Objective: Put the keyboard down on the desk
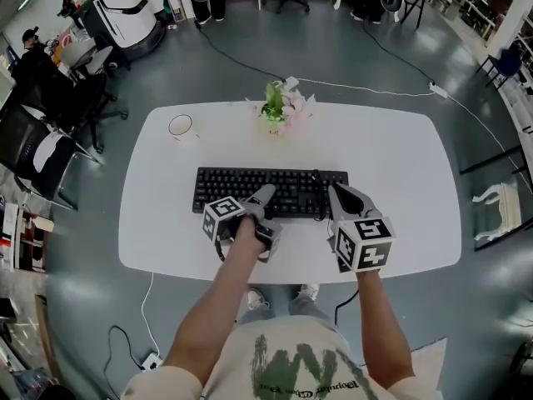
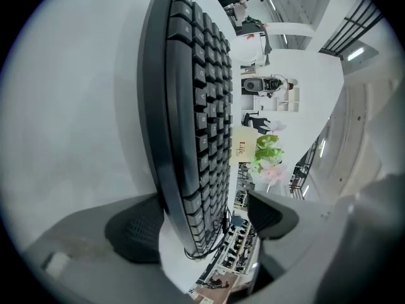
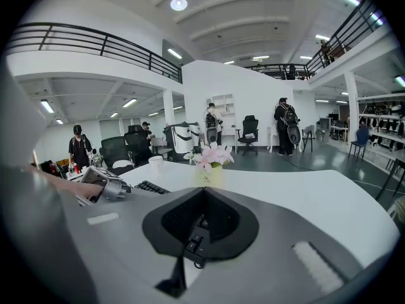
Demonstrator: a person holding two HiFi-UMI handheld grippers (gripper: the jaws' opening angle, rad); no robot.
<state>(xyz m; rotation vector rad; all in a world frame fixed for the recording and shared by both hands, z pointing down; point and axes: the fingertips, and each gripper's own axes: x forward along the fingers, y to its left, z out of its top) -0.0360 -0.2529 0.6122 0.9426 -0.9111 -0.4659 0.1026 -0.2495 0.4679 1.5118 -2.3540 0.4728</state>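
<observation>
While the keyboard point(image 1: 266, 190) lies lengthwise across the white desk point(image 1: 400, 165), close to the desk's front edge, both grippers are positioned at its near long side.

Left gripper point(image 1: 260, 200): located left of the keyboard's centre. In the left gripper view the jaws are spread wide and the tool is released. The keyboard's edge runs between the two black pads point(image 2: 136, 230). The pad on the key side stands clear of the keys. Whether the other pad touches the underside cannot be told.

Right gripper point(image 1: 343, 200): located at the keyboard's right end. In the right gripper view the jaws are drawn together and clenched on the keyboard's end, with a few keys visible in the narrow gap between the pads.

Behind the keyboard, a white mug point(image 1: 181, 127) stands toward the desk's rear left. A small vase of pink flowers point(image 1: 281, 107) stands at the rear centre. Both are well apart from the keyboard.
</observation>
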